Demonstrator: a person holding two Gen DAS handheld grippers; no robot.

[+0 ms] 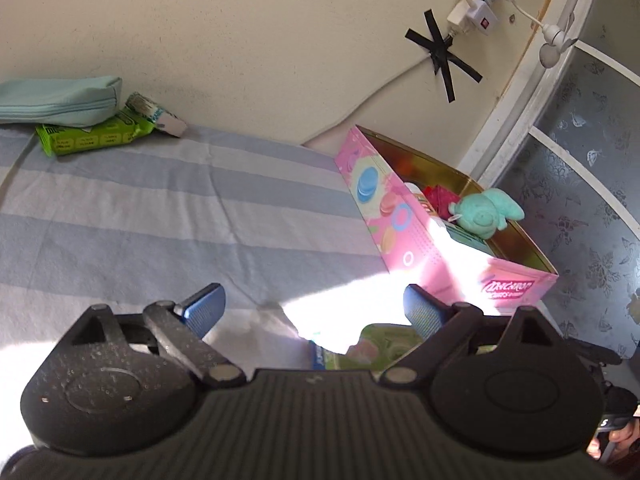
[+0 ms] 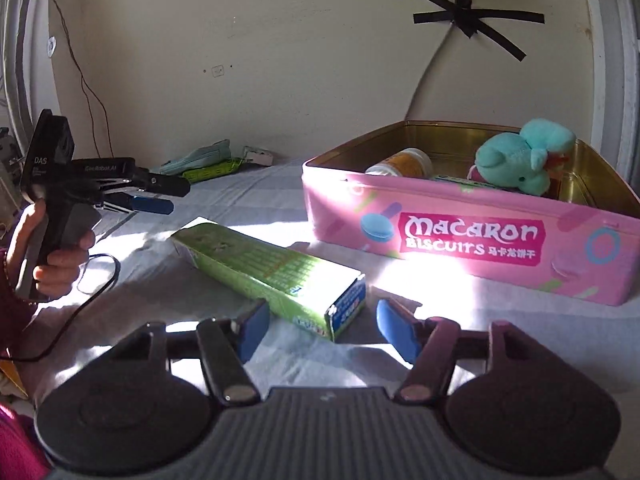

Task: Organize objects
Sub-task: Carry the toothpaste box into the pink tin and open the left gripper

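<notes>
Blocking the lower third of both wrist views are the tool bodies. In the left wrist view the green carton (image 1: 376, 346) shows only as a sliver between the blue pads, half washed out by a sun patch; print unreadable. Tin contents are partly hidden behind the pink wall: a yellow-labelled jar (image 2: 404, 162) lies on its side, something red sits behind the plush, can't identify it.

Surface is a striped bed sheet (image 1: 160, 208), not a counter. Pink Macaron Biscuits tin (image 2: 460, 236) sits at 2 o'clock in the right wrist view, lid off, a teal plush toy (image 2: 520, 160) inside at its right end. At 10 o'clock, against the wall: a pale blue zip pouch (image 1: 60, 100) lying partly on a green snack pack (image 1: 96, 136), a small white box (image 1: 170, 122) just beside them. Black tape crosses and a power strip (image 1: 478, 8) are on the wall.

Green carton (image 2: 268, 276) lies flat on the sheet, just beside the tin's front wall, apart from it. Long axis runs 10 to 4 o'clock, blue end flap toward the right tool.

Left tool (image 1: 310, 310): jaws wide apart, nothing gripped. Right tool (image 2: 322, 328): jaws apart, carton's near end between the pads, not pressed. The left tool, gripped by a hand (image 2: 48, 252), is at 9 o'clock in the right wrist view.
</notes>
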